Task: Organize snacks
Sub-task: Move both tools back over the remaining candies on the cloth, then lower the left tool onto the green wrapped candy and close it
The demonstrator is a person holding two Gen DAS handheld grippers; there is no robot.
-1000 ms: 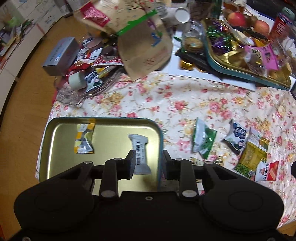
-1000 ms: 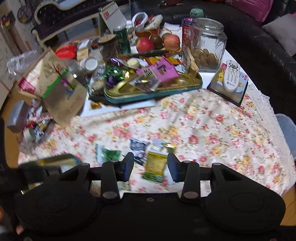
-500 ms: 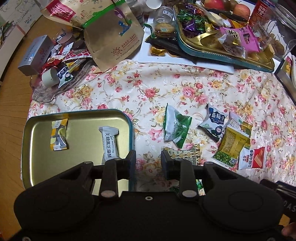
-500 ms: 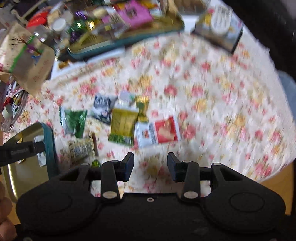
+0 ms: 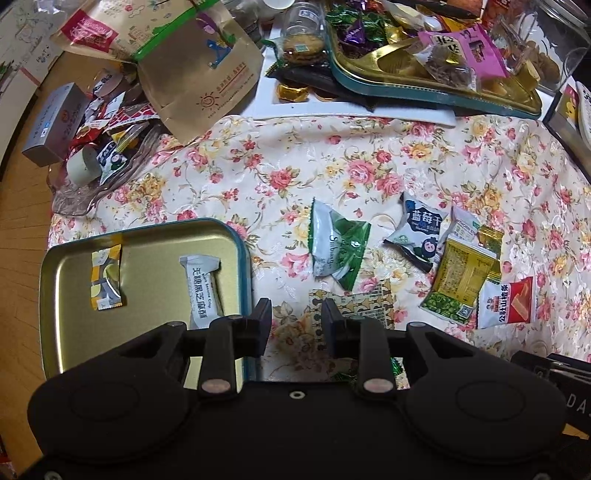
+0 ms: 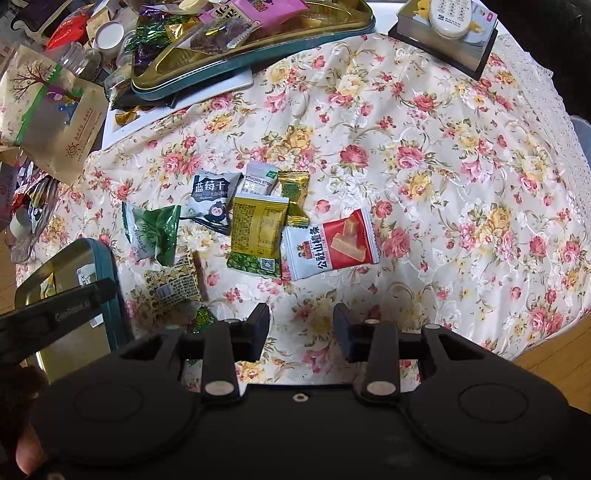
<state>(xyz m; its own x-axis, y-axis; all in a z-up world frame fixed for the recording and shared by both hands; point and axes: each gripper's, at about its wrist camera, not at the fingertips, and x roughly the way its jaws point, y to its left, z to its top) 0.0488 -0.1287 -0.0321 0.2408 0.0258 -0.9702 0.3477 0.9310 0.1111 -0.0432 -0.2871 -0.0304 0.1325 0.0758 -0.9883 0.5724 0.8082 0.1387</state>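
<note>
A gold tray with a teal rim (image 5: 155,240) lies at the near left and holds a yellow packet (image 5: 105,277) and a white packet (image 5: 201,290). Several snack packets lie loose on the floral cloth: green-white (image 5: 338,245), blueberry (image 5: 421,230), yellow-green (image 5: 458,280), red-white (image 5: 506,302) and a patterned one (image 5: 351,308). My left gripper (image 5: 295,325) is open and empty above the patterned packet, beside the tray. My right gripper (image 6: 300,332) is open and empty over bare cloth, near the red-white packet (image 6: 330,245) and the yellow-green packet (image 6: 258,236).
A large teal tray of sweets (image 5: 424,74) and a paper bag (image 5: 192,62) stand at the back. A glass dish of wrappers (image 5: 96,162) and a grey box (image 5: 53,123) are at the left. A remote on a box (image 6: 448,29) is at the far right.
My left gripper has moved right off the tray to above the patterned packet. My right gripper has tilted down and closed in over the loose packets.
</note>
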